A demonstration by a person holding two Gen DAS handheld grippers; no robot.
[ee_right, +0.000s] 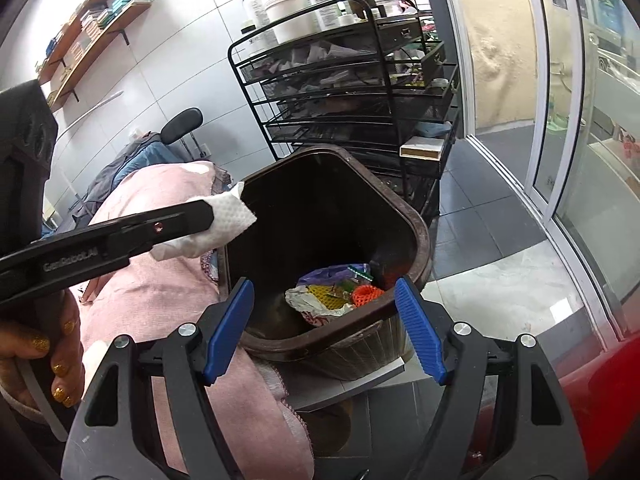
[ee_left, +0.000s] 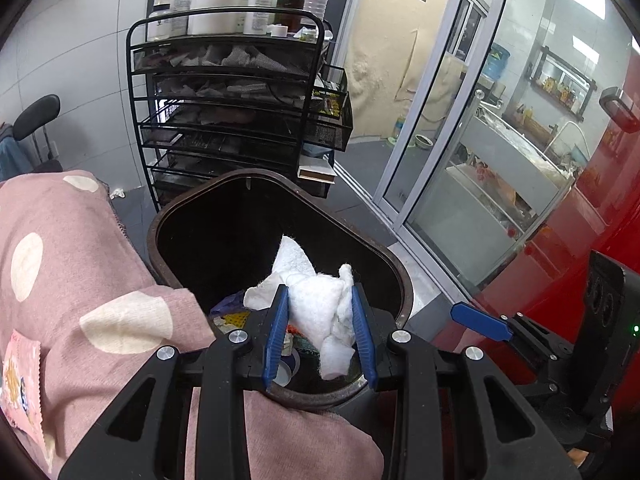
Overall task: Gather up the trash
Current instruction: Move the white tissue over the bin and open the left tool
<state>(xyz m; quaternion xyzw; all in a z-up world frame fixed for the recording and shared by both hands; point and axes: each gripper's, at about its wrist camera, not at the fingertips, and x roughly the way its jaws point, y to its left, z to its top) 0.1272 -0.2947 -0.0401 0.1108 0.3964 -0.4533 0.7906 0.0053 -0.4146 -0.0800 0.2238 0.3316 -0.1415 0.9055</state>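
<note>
One white tissue (ee_left: 320,312) between left gripper (ee_left: 320,312) jaws, over bin (ee_left: 400,280).

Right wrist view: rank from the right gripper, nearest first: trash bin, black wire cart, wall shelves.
1. Trash bin: directly ahead of the right gripper, its near rim between the open fingers.
2. Black wire cart: behind the bin, loaded with bottles.
3. Wall shelves: far upper left, on the wall.

There were two tools, the left tool (ee_left: 320,312) and the right tool (ee_right: 326,320). One white crumpled tissue (ee_left: 320,312) was there, one dark trash bin (ee_right: 420,236), one black wire rack (ee_right: 348,92) and two wooden wall shelves (ee_right: 92,36).
</note>
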